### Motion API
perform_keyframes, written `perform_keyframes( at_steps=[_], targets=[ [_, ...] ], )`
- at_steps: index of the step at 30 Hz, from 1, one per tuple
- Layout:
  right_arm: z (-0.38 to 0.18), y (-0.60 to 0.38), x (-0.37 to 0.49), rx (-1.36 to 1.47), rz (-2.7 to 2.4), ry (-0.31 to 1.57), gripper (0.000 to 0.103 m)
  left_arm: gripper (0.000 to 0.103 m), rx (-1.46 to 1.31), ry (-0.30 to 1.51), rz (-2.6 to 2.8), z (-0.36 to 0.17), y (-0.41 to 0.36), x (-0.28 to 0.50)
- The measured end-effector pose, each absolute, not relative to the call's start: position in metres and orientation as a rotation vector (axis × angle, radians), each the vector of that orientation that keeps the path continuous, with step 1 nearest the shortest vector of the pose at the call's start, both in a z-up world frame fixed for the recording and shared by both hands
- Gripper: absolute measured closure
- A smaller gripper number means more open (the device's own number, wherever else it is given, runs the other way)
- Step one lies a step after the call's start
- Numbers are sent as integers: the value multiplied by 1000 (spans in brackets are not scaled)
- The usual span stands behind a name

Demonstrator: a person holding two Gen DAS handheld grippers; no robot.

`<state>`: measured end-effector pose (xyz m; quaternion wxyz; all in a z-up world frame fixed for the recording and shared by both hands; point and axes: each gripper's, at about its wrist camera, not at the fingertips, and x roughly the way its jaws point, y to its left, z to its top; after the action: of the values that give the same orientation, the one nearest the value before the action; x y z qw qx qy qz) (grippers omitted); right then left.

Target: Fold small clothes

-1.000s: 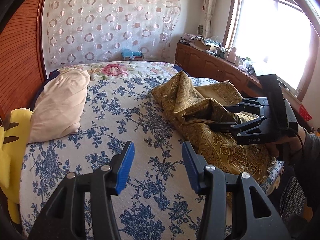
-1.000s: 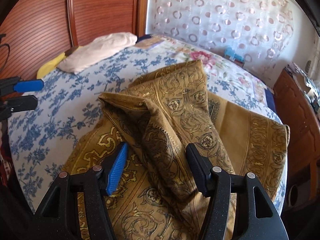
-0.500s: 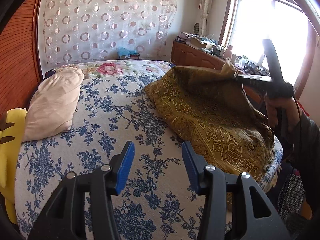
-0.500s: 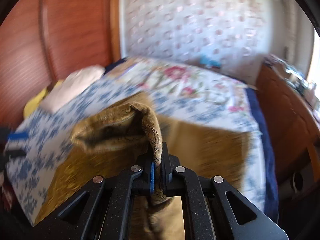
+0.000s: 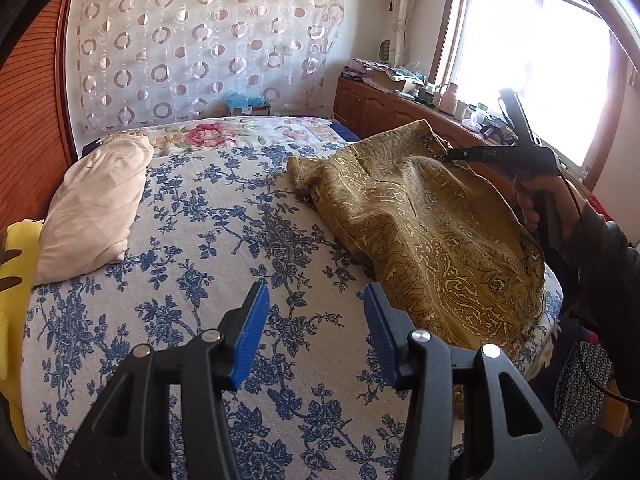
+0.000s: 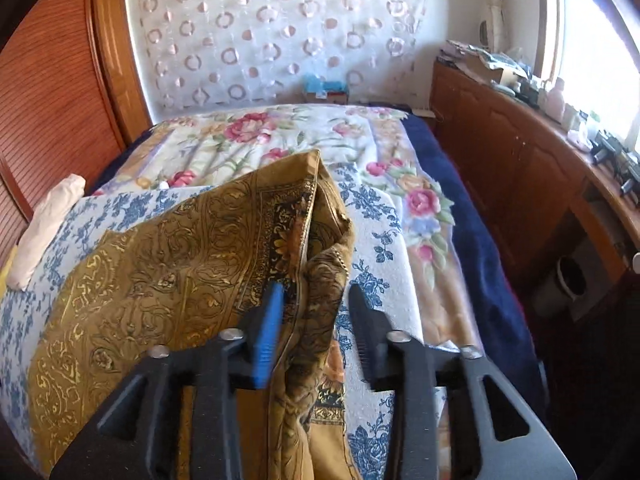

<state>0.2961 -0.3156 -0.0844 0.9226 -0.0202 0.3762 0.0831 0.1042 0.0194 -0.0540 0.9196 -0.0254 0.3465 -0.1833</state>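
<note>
The gold cloth [image 5: 432, 232] lies spread on the bed [image 5: 192, 240], over the blue-flowered cover toward the bed's right edge, with its near hem draped over that edge. In the left wrist view it fills the 2 to 4 o'clock part of the picture, and one corner is lifted off the bed at about 2 o'clock, where the right tool [image 5: 450, 155] meets it. In the right wrist view the right tool [image 6: 314, 332] sits at 6 o'clock with its jaws opening; a bunched fold of the cloth [image 6: 180, 264] hangs between them, lying against the blue pad [image 6: 267, 336] while the black pad stands clear of it, so nothing is pinched. From that fold the cloth rises to a peak near the centre and falls away toward 8 o'clock. The person's right hand [image 5: 538, 204] grips the tool's handle at 3 o'clock in the left view. The left tool [image 5: 316, 332] hovers over bare bedcover at 6 o'clock, jaws spread with nothing between them, just left of the cloth's near edge. A pillow [image 5: 92, 204] lies at 9 o'clock by the wooden headboard [image 5: 28, 120], well apart from the cloth.
</note>
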Motion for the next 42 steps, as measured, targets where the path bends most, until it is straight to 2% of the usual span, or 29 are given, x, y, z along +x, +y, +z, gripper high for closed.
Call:
perform_keyframes(
  at_steps=[9, 12, 19, 23, 25, 26, 27, 30, 37, 42],
  targets=[
    [-79, -311, 261, -83, 216, 720, 62, 55, -43, 712, -407, -54, 8, 98],
    [-88, -317, 232, -63, 232, 728, 55, 55, -39, 714, -421, -55, 3, 96],
    [-101, -325, 145, -78, 281, 734, 55, 55, -34, 731, -454, -58, -12, 96],
    [-108, -322, 128, -53, 333, 763, 56, 55, -23, 742, -478, -61, -22, 95],
    [-115, -317, 130, -93, 312, 777, 61, 55, -16, 746, -481, -62, -26, 94],
    [-120, -315, 133, -110, 301, 793, 72, 55, -16, 746, -483, -62, -27, 94],
    [-124, -315, 136, -108, 309, 807, 87, 55, -16, 746, -486, -62, -28, 94],
    [-126, -318, 138, -77, 352, 803, 99, 55, -15, 749, -487, -61, -30, 94],
    [-90, -347, 110, -35, 315, 703, 101, 55, -38, 754, -524, -62, -34, 91],
    [-108, -353, 114, -28, 282, 768, 100, 55, -33, 770, -542, -65, -42, 91]
  ],
)
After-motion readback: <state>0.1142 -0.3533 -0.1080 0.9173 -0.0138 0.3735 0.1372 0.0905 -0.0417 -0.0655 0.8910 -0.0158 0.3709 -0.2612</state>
